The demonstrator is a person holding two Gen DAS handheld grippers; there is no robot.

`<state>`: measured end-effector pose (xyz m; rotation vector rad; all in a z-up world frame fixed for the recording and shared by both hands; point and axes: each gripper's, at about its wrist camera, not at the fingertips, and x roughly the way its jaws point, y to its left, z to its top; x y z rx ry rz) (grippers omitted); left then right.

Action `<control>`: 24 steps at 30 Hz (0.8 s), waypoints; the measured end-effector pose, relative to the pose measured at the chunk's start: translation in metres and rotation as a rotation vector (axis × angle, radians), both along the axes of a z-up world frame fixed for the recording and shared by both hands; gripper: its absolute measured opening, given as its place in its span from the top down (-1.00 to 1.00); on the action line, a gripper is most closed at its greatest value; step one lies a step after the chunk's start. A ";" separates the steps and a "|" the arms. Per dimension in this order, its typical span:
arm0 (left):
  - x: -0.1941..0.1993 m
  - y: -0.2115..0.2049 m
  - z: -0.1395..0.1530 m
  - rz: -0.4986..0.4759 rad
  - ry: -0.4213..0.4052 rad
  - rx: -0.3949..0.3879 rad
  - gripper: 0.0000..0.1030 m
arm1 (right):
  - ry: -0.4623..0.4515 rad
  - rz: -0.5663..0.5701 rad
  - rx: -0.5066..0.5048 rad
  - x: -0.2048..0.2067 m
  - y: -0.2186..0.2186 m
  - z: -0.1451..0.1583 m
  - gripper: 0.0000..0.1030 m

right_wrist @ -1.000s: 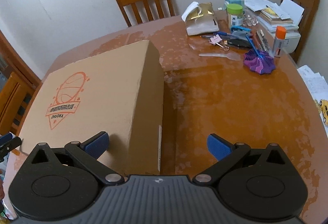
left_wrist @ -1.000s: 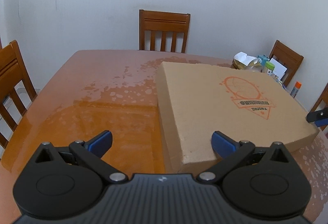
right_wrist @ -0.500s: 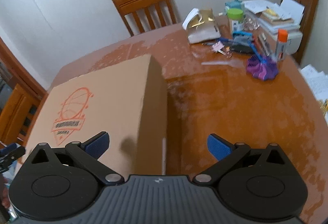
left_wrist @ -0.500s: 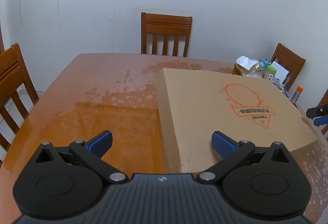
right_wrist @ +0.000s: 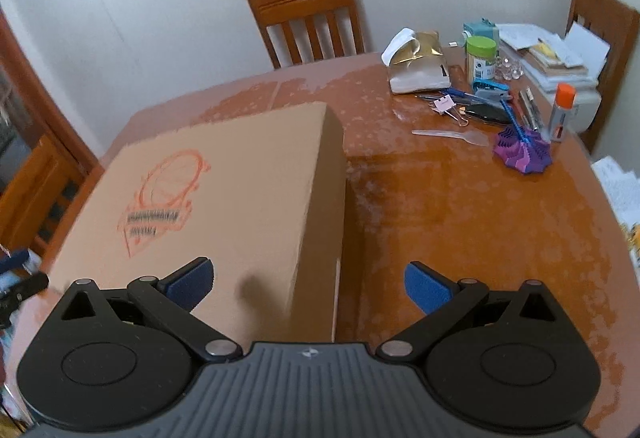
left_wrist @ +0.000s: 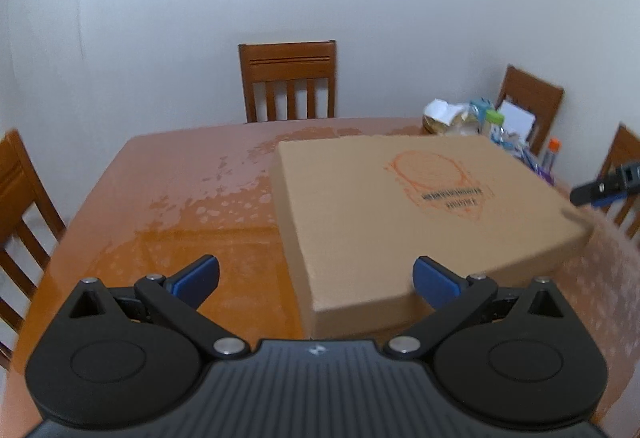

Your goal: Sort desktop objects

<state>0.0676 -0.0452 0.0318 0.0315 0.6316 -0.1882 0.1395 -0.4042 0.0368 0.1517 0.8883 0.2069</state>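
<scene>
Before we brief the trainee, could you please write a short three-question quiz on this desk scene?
1. True or false: the left gripper is shut on the cardboard box.
2. What colour is the lid of the jar? A red, B green, C white.
3. Fill in: the clear plastic ____ lies on the table beside the purple object.

Key: 1 false; 2 B; 3 spoon.

Left gripper (left_wrist: 316, 278) jaws spread wide above cardboard box (left_wrist: 400, 205) corner
</scene>
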 end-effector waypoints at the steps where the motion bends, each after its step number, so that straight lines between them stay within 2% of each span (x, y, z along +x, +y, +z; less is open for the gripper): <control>1: -0.002 -0.005 -0.001 -0.012 0.001 0.008 -0.99 | -0.008 0.008 -0.021 -0.004 0.004 0.001 -1.00; 5: -0.014 -0.031 -0.001 -0.050 -0.020 0.006 -0.99 | -0.071 0.045 -0.089 -0.020 0.029 0.010 -1.00; 8: -0.025 -0.052 0.002 -0.057 -0.064 0.045 -0.99 | -0.133 0.074 -0.144 -0.032 0.053 0.019 -1.00; 11: -0.031 -0.065 0.005 -0.068 -0.067 0.046 -0.99 | -0.158 0.117 -0.159 -0.044 0.073 0.023 -1.00; 15: -0.040 -0.070 0.005 -0.041 -0.052 0.018 -0.99 | -0.149 0.125 -0.125 -0.055 0.084 0.023 -1.00; 20: -0.045 -0.065 0.000 0.021 0.032 -0.012 -0.99 | -0.118 0.090 -0.083 -0.068 0.090 0.020 -1.00; 24: -0.052 -0.058 -0.002 0.057 0.058 -0.011 -0.99 | -0.102 0.082 -0.091 -0.082 0.101 0.015 -1.00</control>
